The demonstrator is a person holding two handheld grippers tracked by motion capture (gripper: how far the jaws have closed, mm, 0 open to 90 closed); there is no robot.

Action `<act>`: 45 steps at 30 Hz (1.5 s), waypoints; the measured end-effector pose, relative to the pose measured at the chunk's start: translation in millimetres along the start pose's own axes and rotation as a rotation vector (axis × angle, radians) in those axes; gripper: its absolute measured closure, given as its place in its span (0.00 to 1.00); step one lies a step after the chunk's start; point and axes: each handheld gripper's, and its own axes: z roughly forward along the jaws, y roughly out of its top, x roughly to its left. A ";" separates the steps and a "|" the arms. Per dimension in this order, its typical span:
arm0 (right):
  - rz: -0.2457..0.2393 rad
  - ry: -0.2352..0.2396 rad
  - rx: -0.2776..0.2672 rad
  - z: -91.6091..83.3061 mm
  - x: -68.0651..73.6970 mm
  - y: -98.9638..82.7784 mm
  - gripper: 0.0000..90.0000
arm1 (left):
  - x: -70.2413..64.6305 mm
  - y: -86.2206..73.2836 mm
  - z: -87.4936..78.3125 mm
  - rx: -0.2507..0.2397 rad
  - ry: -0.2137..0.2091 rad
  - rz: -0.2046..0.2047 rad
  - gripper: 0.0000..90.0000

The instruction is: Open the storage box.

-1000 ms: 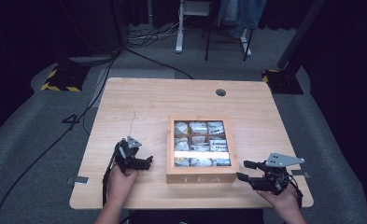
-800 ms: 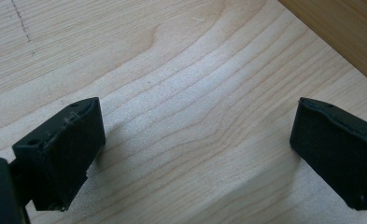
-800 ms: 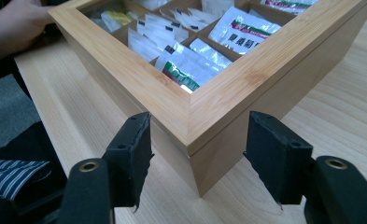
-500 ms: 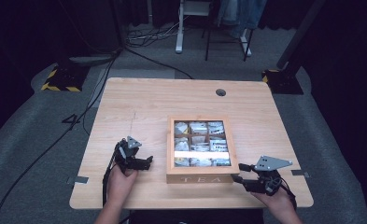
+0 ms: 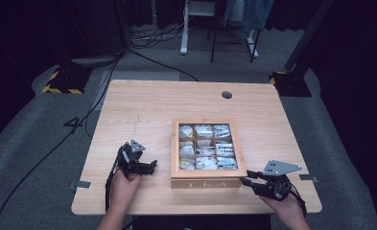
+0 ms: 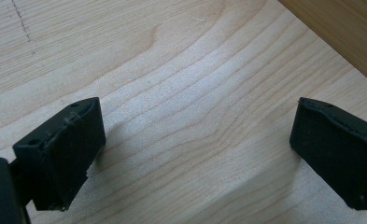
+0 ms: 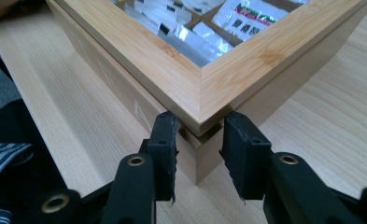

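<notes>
Wooden tea box [image 5: 208,179] sits on the bench [image 5: 152,103], lid down, glass top showing sachets [image 5: 205,146] in compartments; "TEA" on its near face. Its near corner [image 7: 201,126] sits right between the right tongs' [image 7: 199,158] jaws. Right hand [image 5: 284,206] comes in low from the near bench edge, tongs level and aimed at that corner, grey plate on top. Jaws have just been closing, now narrow; they flank the corner at the lid seam, each pad at or just off the wood. Can't tell if they press yet. Left tongs [image 6: 195,149] sit well apart from the box on its other side, left hand [image 5: 123,184] resting on the bench, tongs tilted down at bare wood. Jaws wide, nothing between them; the box's side is just past the far jaw.
</notes>
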 end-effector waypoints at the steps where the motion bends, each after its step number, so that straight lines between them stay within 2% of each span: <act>1: 0.007 0.005 -0.007 -1.4 -0.6 1.1 0.72 | 0.0 0.0 0.0 0.000 0.000 0.000 0.04; 8: 0.027 0.017 -0.038 -9.0 -3.9 11.0 0.77 | 0.0 0.0 0.0 0.000 0.001 0.000 0.04; 16: 0.045 0.035 -0.070 -15.2 -9.0 22.2 0.77 | 0.0 0.0 0.0 0.000 0.000 0.000 0.04; 27: 0.053 0.021 -0.100 -22.6 -14.8 41.7 0.80 | 0.1 0.0 -0.1 0.001 0.002 0.002 0.04; 34: 0.091 0.030 -0.126 -27.1 -21.1 55.5 0.86 | 0.0 0.0 0.0 0.000 0.000 0.000 0.04; 45: 0.109 0.031 -0.140 -30.3 -30.6 75.8 0.88 | -0.1 0.0 0.0 0.000 0.000 0.000 0.04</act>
